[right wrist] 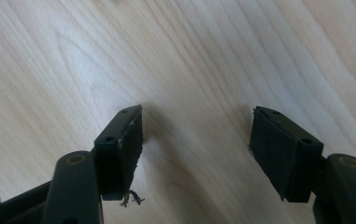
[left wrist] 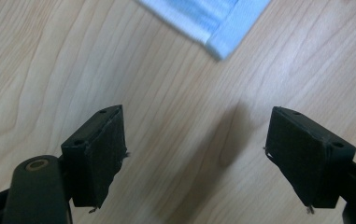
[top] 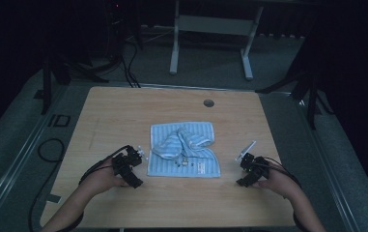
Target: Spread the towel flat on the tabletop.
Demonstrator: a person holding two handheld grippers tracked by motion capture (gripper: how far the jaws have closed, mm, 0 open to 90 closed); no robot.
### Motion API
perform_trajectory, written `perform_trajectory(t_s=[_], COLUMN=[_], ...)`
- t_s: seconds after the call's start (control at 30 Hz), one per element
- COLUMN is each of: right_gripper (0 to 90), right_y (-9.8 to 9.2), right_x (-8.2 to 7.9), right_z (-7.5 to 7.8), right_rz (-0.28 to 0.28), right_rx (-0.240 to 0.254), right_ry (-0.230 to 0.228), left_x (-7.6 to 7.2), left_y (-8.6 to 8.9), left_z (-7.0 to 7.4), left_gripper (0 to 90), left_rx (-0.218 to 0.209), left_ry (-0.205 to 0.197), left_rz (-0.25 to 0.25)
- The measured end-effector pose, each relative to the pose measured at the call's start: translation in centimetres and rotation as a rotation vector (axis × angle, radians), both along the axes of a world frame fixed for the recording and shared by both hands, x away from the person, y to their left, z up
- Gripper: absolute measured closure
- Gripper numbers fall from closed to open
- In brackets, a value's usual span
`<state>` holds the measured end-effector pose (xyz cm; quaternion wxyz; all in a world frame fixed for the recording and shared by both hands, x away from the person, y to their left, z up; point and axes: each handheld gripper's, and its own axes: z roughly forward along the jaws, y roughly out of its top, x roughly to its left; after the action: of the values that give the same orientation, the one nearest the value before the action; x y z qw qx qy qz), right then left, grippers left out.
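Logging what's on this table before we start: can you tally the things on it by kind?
Blue-and-white striped towel: 1
Hand-held tool: 2, the left tool and the right tool, both open and empty
Total: 3

Dim lab or test room — bare wooden table (top: 123,104), grey carpet (top: 210,58), trailing cables (top: 51,150), desk frame (top: 210,24) behind
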<state>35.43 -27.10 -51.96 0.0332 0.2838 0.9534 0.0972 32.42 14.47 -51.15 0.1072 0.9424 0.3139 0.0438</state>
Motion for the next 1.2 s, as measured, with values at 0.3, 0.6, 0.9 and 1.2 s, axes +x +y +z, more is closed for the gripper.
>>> perform_trajectory(t_s=[0.3,0.6,0.9,1.2], right_gripper=[34.9,36.2,36.6,36.7], right_y=[1.6,4.7,8.6,12.4], right_x=[1.0,3.2,5.3,6.9], right_z=[0.4,1.4,2.0,2.9], right_rz=[0.024,0.065,0.105,0.137], right_rx=[-0.002,-0.017,-0.037,0.007], right_ry=[0.010,0.016,0.035,0.033], left_x=[1.2,2.7,4.6,5.4], left_y=[-2.5,-5.5,-8.0,-9.6], left_z=[-0.1,0.9,1.6,1.0], left_gripper=[19.7,19.7,21.8,23.6], left_rx=[0.007,-0.006,-0.017,-0.032], left_ry=[0.009,-0.026,-0.075,-0.098], left_rz=[-0.032,-0.065,-0.053,-0.070])
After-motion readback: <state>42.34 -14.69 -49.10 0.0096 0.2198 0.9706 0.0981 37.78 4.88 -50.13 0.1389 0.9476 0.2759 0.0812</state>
